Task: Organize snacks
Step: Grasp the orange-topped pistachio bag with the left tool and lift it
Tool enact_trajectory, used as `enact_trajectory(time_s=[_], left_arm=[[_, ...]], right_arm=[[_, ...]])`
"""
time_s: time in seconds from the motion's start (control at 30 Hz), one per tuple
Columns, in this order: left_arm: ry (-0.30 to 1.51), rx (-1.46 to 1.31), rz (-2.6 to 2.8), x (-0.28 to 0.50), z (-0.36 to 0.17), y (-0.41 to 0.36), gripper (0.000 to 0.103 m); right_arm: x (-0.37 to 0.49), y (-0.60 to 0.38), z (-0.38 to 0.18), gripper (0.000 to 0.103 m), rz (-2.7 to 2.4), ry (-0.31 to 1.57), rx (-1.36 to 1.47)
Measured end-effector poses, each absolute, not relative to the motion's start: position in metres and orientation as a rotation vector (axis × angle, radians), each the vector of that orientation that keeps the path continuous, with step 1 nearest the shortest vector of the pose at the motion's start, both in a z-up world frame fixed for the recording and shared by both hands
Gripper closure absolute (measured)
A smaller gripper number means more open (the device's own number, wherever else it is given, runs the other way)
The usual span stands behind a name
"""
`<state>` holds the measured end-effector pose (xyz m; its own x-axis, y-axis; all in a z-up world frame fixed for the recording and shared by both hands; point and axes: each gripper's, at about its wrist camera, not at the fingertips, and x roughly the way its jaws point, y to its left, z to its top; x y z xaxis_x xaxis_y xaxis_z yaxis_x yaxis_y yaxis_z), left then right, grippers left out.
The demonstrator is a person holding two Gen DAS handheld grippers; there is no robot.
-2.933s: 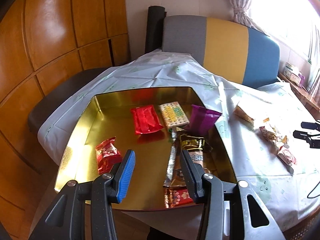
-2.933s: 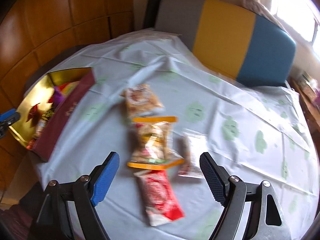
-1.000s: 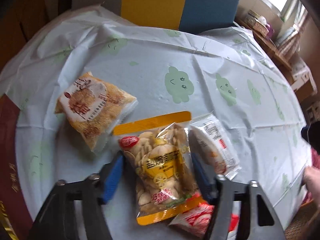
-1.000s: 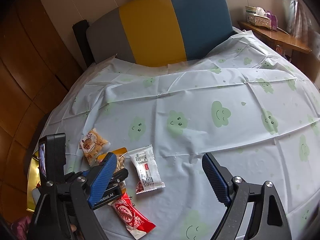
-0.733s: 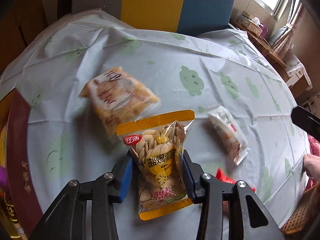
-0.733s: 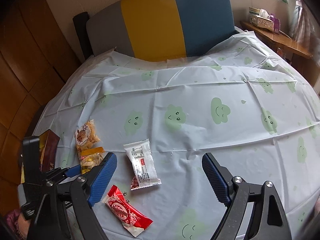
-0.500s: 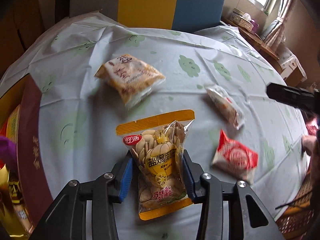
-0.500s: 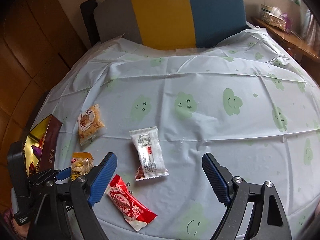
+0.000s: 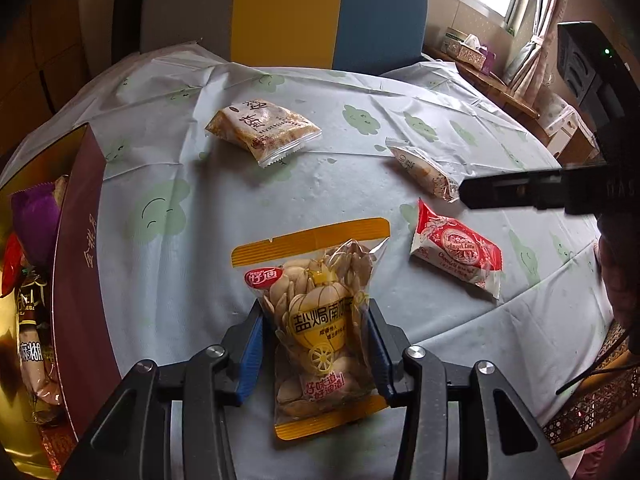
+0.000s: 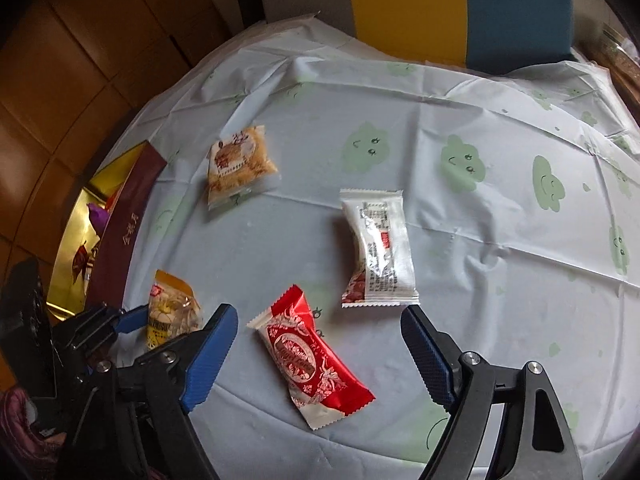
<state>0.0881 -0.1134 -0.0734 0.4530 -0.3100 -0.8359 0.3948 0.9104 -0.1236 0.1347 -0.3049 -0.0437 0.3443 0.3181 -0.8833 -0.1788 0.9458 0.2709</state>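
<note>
Seed bag (image 9: 320,320) lifted, clenched in left tool (image 9: 316,344); right tool (image 10: 316,344) gapes, perhaps over red packet (image 10: 310,354)

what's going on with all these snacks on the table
A person is sorting snacks with two handheld grippers. The left gripper is shut on a seed bag, beside the gold box that already has snacks in it. The right gripper is open above a red pack. A white pack and an orange pack lie on the tablecloth.
</note>
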Motion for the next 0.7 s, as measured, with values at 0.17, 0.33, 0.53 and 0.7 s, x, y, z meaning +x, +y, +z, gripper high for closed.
enact_trajectory(time_s=[0.17, 0.33, 0.53, 0.7], left_arm=[[0.991, 0.107, -0.433, 0.081, -0.074, -0.111, 0.055], [0.985, 0.112, -0.429, 0.078, -0.075, -0.112, 0.054], [0.978, 0.116, -0.423, 0.078, -0.075, -0.114, 0.053], [0.977, 0.115, -0.422, 0.077, -0.075, -0.114, 0.053]], right_arm=[[0.134, -0.297, -0.053, 0.019, 0.332, 1.222, 0.09], [0.136, -0.294, -0.06, 0.018, 0.319, 1.257, 0.062], [0.138, -0.286, -0.064, 0.018, 0.321, 1.271, 0.036], [0.138, -0.284, -0.063, 0.018, 0.329, 1.272, 0.037]])
